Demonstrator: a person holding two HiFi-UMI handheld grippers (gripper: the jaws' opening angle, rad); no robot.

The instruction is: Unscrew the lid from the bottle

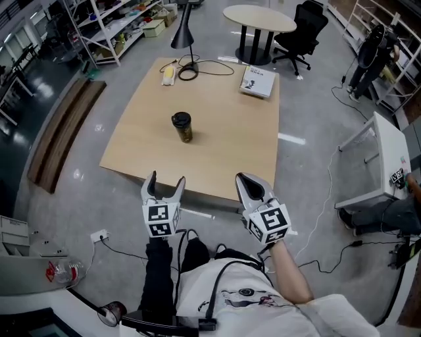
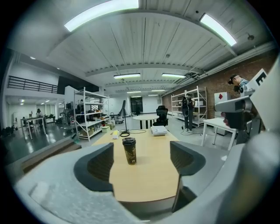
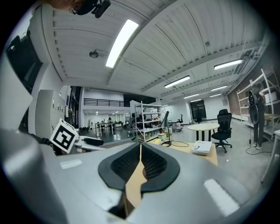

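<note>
A dark bottle with a black lid [image 1: 182, 126] stands upright near the middle of the wooden table [image 1: 223, 145]; the left gripper view shows the bottle [image 2: 129, 151] well ahead, between the jaws but far off. My left gripper [image 1: 166, 182] hangs open over the table's near edge, nothing between its fingers. To its right, also at the near edge, my right gripper [image 1: 248, 184] is shut and empty. In the right gripper view the right gripper [image 3: 140, 164] has its pads pressed together.
On the table's far side are a black desk lamp [image 1: 187, 29] with its cable, a yellow object [image 1: 169, 74] and a white book [image 1: 258, 81]. A round table [image 1: 258, 20] and an office chair [image 1: 305, 29] stand behind. A white table [image 1: 385, 158] is at right.
</note>
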